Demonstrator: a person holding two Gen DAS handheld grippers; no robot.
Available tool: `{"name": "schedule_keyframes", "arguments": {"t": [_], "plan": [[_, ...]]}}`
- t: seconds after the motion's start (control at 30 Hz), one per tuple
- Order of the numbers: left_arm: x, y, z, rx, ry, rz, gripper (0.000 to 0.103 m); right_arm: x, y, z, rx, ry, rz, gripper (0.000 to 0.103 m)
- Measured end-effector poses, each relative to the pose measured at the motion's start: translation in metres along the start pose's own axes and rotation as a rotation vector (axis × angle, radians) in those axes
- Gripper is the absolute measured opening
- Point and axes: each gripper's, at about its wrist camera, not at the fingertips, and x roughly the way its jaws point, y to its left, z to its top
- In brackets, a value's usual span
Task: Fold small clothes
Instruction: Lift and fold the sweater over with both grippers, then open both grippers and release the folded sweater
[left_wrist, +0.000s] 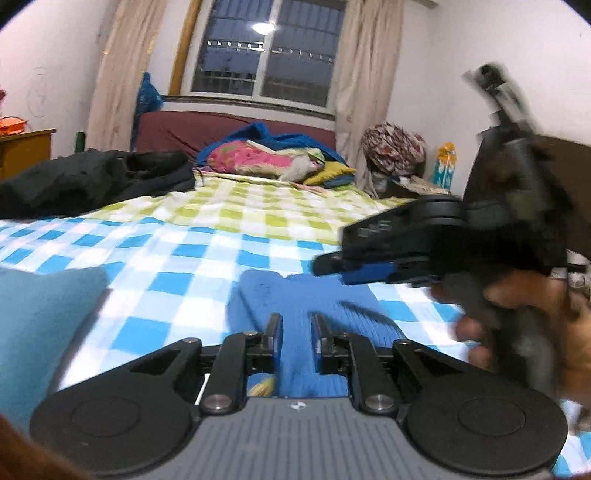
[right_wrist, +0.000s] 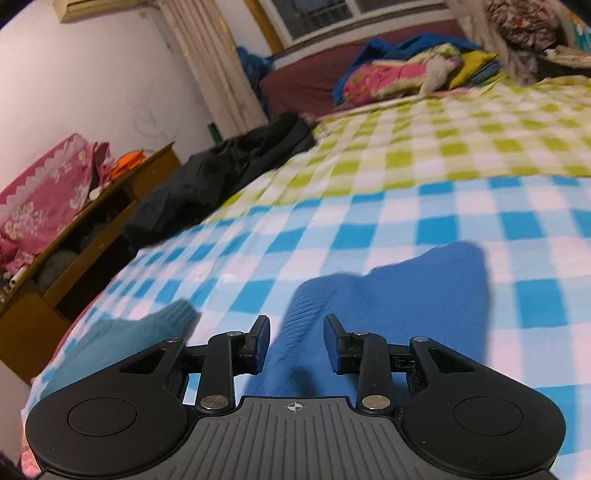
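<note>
Landmark = blue garment (right_wrist: 388, 306), lying flat on the checked bed sheet (right_wrist: 480, 229) at the near end of the bed, blue-check part.

Far left of it, on the wood cabinet (right_wrist: 55, 266): pink floral bundle (right_wrist: 44, 188). Closer in, still left, a teal garment (right_wrist: 122, 343) lies flat on the sheet, apart from the blue one. Beyond and left of the blue garment, at the bed's edge: black clothes (right_wrist: 221, 173). Further back, by the window: bright bedding pile (left_wrist: 280, 155).

Left tool (left_wrist: 297, 325): directly over the blue garment's near part, jaws a narrow gap apart, nothing pinched betw. them; cloth shows below the gap.

Right tool (right_wrist: 296, 328): also over the blue garment, jaws part-open w/ a wider gap, nothing held. In the left wrist view it sits right of and above the garment, blurred, gripped by a hand (left_wrist: 535, 325).
</note>
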Motion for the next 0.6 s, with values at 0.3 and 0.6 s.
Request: {"name": "schedule_keyframes", "arguments": {"t": [0.3,0.6], "plan": [[0.045,0.03,-0.026,-0.032,0.123,0.095,0.034,-0.021,-0.045,-0.024,-0.034,0.042,-0.098,0.038],[0.033,0.051,-0.02,-0.141,0.13,0.065,0.045,-0.018,-0.071,-0.047,0.115,0.084,0.006,0.067]]}}
